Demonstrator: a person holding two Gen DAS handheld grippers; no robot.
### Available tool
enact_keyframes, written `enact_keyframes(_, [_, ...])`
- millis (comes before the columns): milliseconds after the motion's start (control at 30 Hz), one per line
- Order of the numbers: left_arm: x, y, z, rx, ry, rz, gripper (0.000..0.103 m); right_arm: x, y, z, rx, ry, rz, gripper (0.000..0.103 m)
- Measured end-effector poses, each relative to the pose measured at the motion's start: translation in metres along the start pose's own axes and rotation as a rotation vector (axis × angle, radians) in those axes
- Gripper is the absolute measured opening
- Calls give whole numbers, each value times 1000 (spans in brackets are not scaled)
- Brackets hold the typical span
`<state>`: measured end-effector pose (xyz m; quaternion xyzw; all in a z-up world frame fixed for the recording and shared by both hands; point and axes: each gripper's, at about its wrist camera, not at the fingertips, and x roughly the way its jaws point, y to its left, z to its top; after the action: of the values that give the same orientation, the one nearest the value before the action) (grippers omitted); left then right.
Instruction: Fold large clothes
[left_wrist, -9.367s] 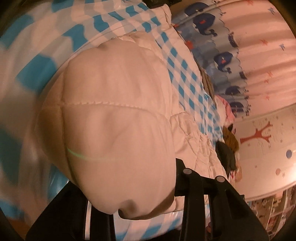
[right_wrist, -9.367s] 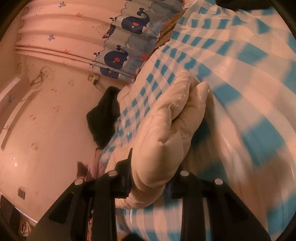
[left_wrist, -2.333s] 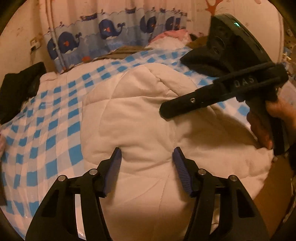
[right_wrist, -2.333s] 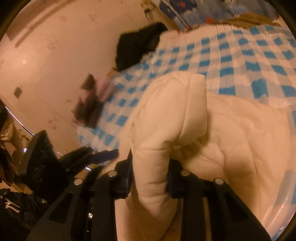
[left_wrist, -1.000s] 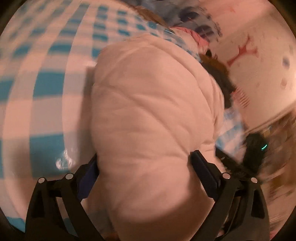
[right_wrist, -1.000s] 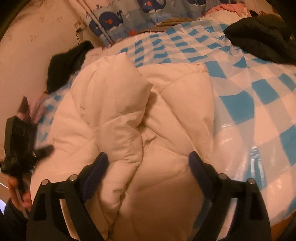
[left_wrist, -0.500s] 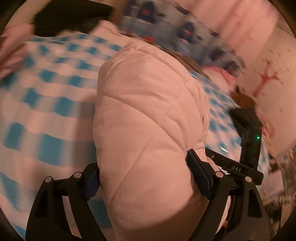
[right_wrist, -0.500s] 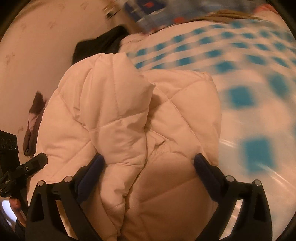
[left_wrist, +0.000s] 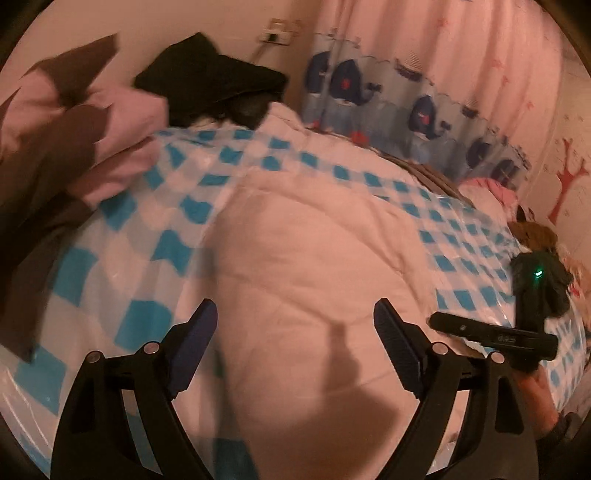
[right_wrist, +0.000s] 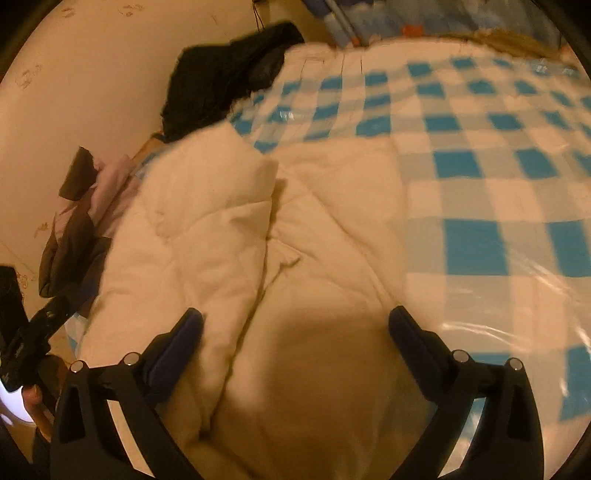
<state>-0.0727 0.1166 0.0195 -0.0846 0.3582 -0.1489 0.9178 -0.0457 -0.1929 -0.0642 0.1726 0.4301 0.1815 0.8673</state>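
Checked bedcover (left_wrist: 140, 317) under jacket (left_wrist: 314, 258); both grippers wide, empty

Matt quilted cloth jacket (left_wrist: 314, 266), glossy checked plastic sheet (right_wrist: 498, 206)

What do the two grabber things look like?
Both are black plastic. The left gripper and the right gripper each have two angular fingers with dark blue ribbed pads and silver screws on the arms. In the left wrist view, the right one's boxy body shows a small green light and a bar with pale lettering, too blurred to read. No cables show.
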Motion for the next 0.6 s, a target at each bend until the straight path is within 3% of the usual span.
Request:
enact_keyframes(33, [17, -10, -6, 50, 75, -8, 83, -6, 3, -6, -11, -17, -13, 96])
enact_keyframes(100, [37, -31, -22, 173, 94, 86, 89, 4, 1, -21, -24, 27, -83, 96])
enact_keyframes(167, [42, -36, -27, 191, 109, 102, 89, 15, -17, -26, 45, 86, -45, 96])
enact_keyframes(233, [42, -36, -25, 188, 115, 104, 89, 8, -14, -17, 30, 87, -74, 96])
enact_keyframes(333, [42, -33, -24, 175, 116, 93, 89, -22, 16, 12, -40, -36, -59, 96])
enact_keyframes(433, [41, -36, -28, 187, 102, 106, 89, -24, 42, 49, -94, -110, -75, 96])
enact_keyframes(500, [41, -37, -28, 190, 96, 113, 89, -3, 53, 77, -93, -114, -67, 96])
enact_keyframes(600, [39, -38, -29, 191, 90, 116, 89, 48, 49, 86, -50, -89, -94, 96])
